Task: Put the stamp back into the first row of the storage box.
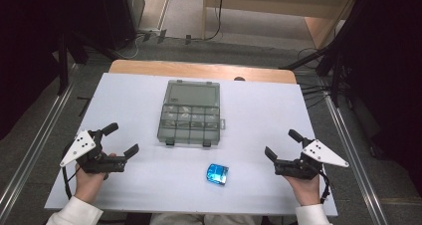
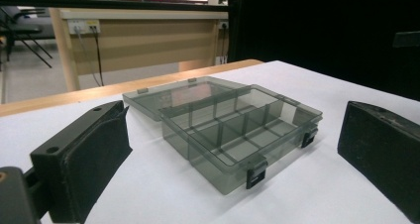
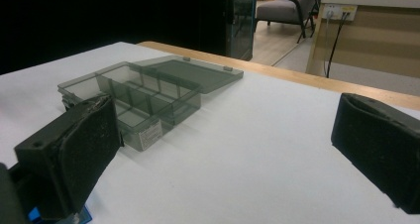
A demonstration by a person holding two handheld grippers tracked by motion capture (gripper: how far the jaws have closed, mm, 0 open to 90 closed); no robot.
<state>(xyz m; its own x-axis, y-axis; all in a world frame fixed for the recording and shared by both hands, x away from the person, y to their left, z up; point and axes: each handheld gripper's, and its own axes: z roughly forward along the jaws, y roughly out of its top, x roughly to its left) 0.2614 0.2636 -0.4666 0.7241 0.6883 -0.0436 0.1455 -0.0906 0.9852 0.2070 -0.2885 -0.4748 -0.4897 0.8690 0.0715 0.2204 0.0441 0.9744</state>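
Presently: both grippers, left (image 1: 118, 139) and right (image 1: 280, 143), jaws spread wide and empty; blue packet (image 1: 217, 174) on the table between them, nearer the right fingertips; risk—a hasty pinch skids it toward the open compartment box (image 1: 190, 114).

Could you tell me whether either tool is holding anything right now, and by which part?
Nothing is held: the left tool and right tool both stand open and empty.
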